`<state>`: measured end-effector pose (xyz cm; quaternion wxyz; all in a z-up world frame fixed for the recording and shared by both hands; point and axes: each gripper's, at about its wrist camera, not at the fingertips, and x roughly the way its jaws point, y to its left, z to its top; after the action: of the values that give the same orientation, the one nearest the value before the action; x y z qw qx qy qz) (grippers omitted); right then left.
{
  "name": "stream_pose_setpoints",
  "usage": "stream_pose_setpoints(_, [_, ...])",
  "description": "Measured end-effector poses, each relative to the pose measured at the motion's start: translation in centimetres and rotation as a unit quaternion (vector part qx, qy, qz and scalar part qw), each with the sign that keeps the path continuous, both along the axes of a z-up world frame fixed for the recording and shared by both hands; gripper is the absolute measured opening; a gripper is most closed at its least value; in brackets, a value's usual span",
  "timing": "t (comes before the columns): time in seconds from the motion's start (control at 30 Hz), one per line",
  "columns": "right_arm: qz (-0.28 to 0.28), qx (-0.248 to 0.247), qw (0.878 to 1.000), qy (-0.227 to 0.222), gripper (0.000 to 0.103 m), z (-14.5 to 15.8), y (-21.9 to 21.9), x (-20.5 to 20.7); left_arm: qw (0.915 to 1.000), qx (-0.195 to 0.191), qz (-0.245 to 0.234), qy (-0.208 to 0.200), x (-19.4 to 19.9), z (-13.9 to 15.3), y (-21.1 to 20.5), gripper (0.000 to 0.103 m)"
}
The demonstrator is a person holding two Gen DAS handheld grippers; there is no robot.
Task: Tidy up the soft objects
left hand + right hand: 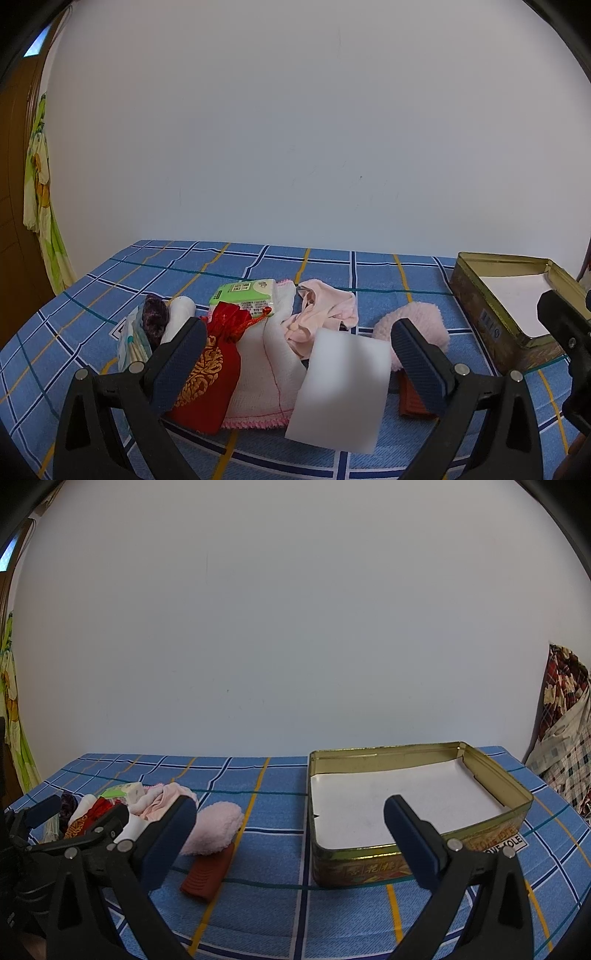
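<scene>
**Soft pile at left, open tin at right**

Where the blue plaid cloth [273, 794] meets a plain white wall [295, 627], soft things crowd its left side: red pouch [207, 373], white towel [269, 369], tissue pack [245, 295], pink fluffy pad [214, 827]. An open gold tin [517, 797] sits toward the right edge. Left gripper [299, 365] and right gripper [291, 845] both gape wide, holding nothing.

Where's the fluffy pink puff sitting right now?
The fluffy pink puff lies on the blue plaid cloth, between the pile of soft things and the open tin, with the brown ribbed piece touching its near side.
</scene>
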<state>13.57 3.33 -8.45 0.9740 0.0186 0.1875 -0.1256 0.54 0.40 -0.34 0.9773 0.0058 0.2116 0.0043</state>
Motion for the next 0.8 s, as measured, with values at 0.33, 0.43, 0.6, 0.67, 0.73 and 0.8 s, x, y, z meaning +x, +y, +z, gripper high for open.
stream_pose_setpoints(0.33, [0.0,0.0,1.0,-0.002,0.103,-0.11,0.19,0.01,1.0,0.0,0.001,0.001,0.04,0.03,-0.09,0.101])
stream_pose_setpoints(0.43, [0.001,0.001,1.0,-0.001,0.103,-0.14,0.25,0.02,1.0,0.0,0.001,0.002,0.05,0.04,-0.06,0.101])
stream_pose_setpoints(0.6, [0.001,-0.001,1.0,0.001,0.103,-0.15,0.38,0.13,1.0,0.0,0.0,0.003,-0.01,0.01,-0.01,0.101])
stream_pose_setpoints(0.67, [0.001,-0.001,1.0,0.001,0.103,-0.15,0.37,0.12,1.0,0.0,0.001,0.002,0.0,0.01,0.01,0.101])
stream_pose_setpoints(0.73, [0.002,-0.001,1.0,0.002,0.103,-0.17,0.38,0.07,1.0,-0.001,0.001,0.002,0.01,0.01,0.01,0.101])
stream_pose_setpoints(0.8, [0.001,-0.001,1.0,0.002,0.103,-0.19,0.4,0.04,1.0,-0.001,0.001,0.003,0.0,0.01,0.0,0.101])
